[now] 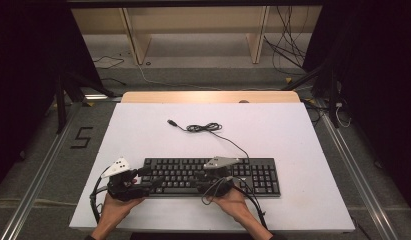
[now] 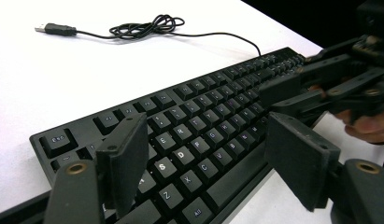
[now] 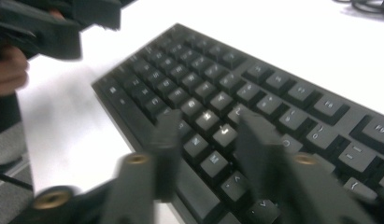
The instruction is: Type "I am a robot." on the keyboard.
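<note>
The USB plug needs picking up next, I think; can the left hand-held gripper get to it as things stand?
Probably yes: the left hand-held gripper is open and empty, with bare table beyond the keyboard up to the USB plug.

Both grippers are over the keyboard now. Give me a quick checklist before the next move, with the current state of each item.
1. Keyboard lies flat on the table, square to the near edge: ok.
2. Left gripper open, nothing between its jaws, above the keyboard's left end: ok.
3. Right gripper jaws apart with nothing between them, over the middle keys: ok.
4. Whether either gripper touches a key: cannot tell; the right gripper view is blurred.
5. Keyboard cable coiled on the table behind the keyboard, its USB plug lying free, away from both grippers: ok.
6. Gap between the two grippers: ok, they stand apart.
</note>
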The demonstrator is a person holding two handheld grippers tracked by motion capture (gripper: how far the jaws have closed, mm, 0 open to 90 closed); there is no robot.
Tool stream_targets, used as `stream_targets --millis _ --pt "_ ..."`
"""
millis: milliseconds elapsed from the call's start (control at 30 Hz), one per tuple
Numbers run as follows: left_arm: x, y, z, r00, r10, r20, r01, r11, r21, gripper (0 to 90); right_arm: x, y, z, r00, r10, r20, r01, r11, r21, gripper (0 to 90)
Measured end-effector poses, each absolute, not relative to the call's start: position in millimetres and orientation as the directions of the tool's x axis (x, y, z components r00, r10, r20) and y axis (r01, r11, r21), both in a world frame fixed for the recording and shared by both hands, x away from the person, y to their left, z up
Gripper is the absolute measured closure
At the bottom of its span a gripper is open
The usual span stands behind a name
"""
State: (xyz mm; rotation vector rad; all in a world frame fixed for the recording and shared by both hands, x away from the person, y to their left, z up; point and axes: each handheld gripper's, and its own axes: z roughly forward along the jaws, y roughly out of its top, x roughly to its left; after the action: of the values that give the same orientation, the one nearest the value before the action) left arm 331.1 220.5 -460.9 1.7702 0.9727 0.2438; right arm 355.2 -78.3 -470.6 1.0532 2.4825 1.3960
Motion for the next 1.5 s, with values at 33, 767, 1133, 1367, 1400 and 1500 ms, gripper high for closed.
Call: stream_targets --millis 33,767,1133,1367,1400,1500 --pt "331.1 220.6 -460.8 0.648 0.71 -0.276 0.494 -0.115 0.862 30.0 354.7 -78.9 -468.6 -0.753 0.613 0.239 0.52 0.33 0.788 54.3" --pt "331.4 221.7 -460.6 0.64 0.715 -0.282 0.494 -0.102 0.864 29.3 342.4 -74.6 -459.9 -0.79 0.569 0.227 0.486 0.357 0.798 45.3" --pt "331.6 222.2 -460.7 0.638 0.716 -0.283 0.495 -0.1 0.863 29.3 339.1 -71.5 -465.4 -0.787 0.581 0.208 0.494 0.39 0.777 76.9" --pt "331.8 222.2 -460.9 0.638 0.717 -0.281 0.495 -0.102 0.863 29.4 338.6 -68.3 -471.0 -0.788 0.583 0.199 0.499 0.415 0.76 87.5" --pt "332.0 222.4 -461.0 0.638 0.717 -0.28 0.495 -0.103 0.863 29.4 338.7 -67.8 -471.7 -0.79 0.582 0.193 0.496 0.421 0.76 88.4" --pt "332.4 222.7 -461.3 0.637 0.718 -0.281 0.498 -0.105 0.861 29.4 338.7 -66.4 -473.2 -0.792 0.581 0.187 0.494 0.43 0.756 89.8"
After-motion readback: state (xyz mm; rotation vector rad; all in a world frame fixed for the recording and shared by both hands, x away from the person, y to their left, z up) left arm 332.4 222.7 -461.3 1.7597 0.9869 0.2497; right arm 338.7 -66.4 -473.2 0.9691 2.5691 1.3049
